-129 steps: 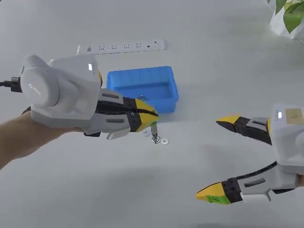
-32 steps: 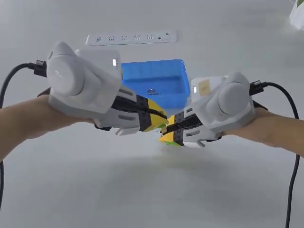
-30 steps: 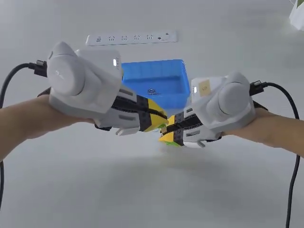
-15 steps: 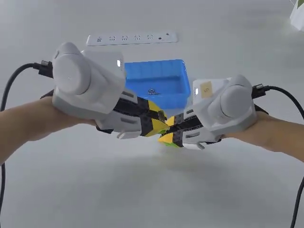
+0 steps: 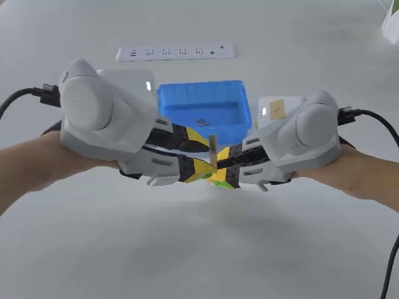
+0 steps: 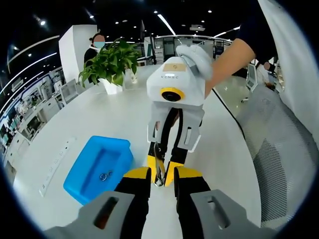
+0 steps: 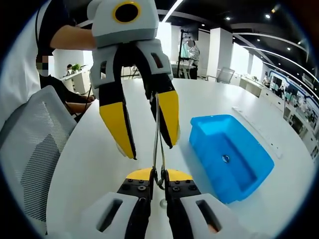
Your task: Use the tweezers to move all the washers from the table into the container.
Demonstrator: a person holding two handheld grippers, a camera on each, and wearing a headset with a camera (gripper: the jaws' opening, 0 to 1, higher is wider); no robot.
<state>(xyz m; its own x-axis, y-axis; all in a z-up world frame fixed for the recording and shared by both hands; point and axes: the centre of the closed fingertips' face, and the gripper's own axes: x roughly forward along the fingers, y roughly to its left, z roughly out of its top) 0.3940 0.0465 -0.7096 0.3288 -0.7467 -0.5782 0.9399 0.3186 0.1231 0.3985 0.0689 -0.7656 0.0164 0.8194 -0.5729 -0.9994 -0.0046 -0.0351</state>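
Right gripper [image 7: 158, 175]: black jaws with yellow tips, pressed together on one end of the tweezers [image 5: 212, 149] — a thin, bright-metal strip pair. Left gripper [image 6: 161, 175] faces it nose to nose, its yellow-tipped jaws parted, the tweezers' free length running between them; contact with either jaw cannot be determined. Just behind both, the container [image 5: 199, 99] — blue plastic, rectangular, ribbed inner walls — sits on the smooth white table [image 5: 206, 249]. One small metal ring washer [image 5: 201, 122] lies on its floor.
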